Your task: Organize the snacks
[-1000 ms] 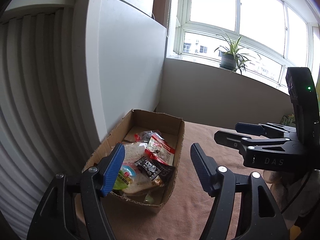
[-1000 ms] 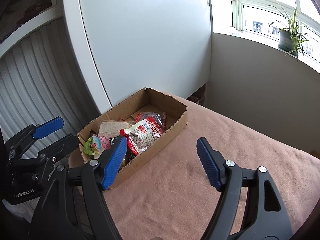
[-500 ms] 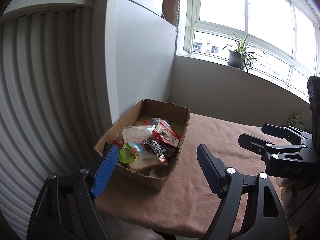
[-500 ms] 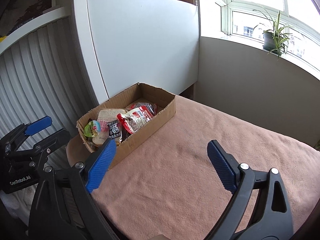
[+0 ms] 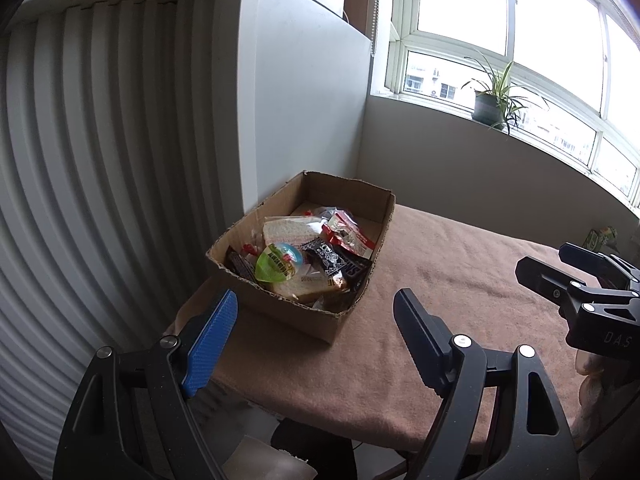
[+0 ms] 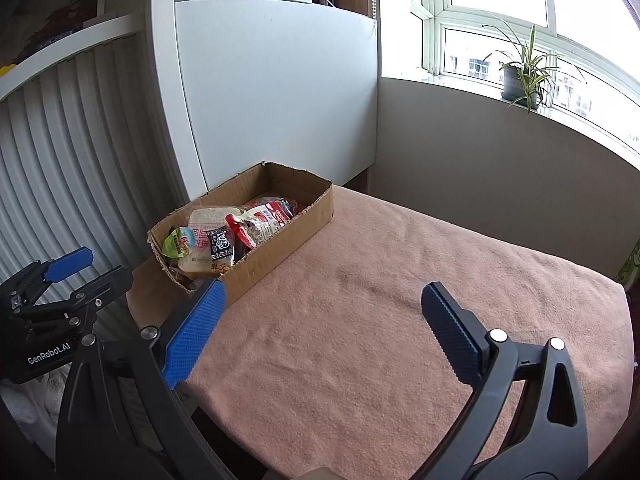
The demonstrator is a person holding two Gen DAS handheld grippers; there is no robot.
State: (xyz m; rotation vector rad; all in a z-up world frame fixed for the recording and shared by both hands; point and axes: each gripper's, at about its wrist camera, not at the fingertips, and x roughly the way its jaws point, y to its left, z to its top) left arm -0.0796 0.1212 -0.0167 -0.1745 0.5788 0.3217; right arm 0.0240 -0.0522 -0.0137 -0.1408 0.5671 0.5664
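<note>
An open cardboard box (image 5: 280, 314) (image 6: 280, 250) stands at the far left corner of the cloth-covered table (image 5: 460, 264) (image 6: 380, 300). It holds several snacks: a green-lidded jelly cup (image 5: 276, 266) (image 6: 178, 242), wrapped bread slices (image 5: 292, 228), a red-and-white packet (image 5: 348, 232) (image 6: 256, 224) and a black packet (image 5: 324, 256) (image 6: 220, 244). My left gripper (image 5: 316, 308) hangs open short of the box's near corner, with nothing between its fingers. My right gripper (image 6: 322, 296) is open wide over bare cloth to the right of the box, also empty.
A white cabinet (image 6: 280, 92) and a ribbed white wall (image 5: 100, 160) stand right behind the box. A potted plant (image 5: 490, 106) sits on the windowsill. A green packet (image 5: 600, 236) shows at the table's far right. The near table edge (image 5: 320, 412) drops off below my grippers.
Both grippers have drawn back from the box, which now looks smaller and farther away. Both pairs of jaws stand wider than a second ago, the right one most.
</note>
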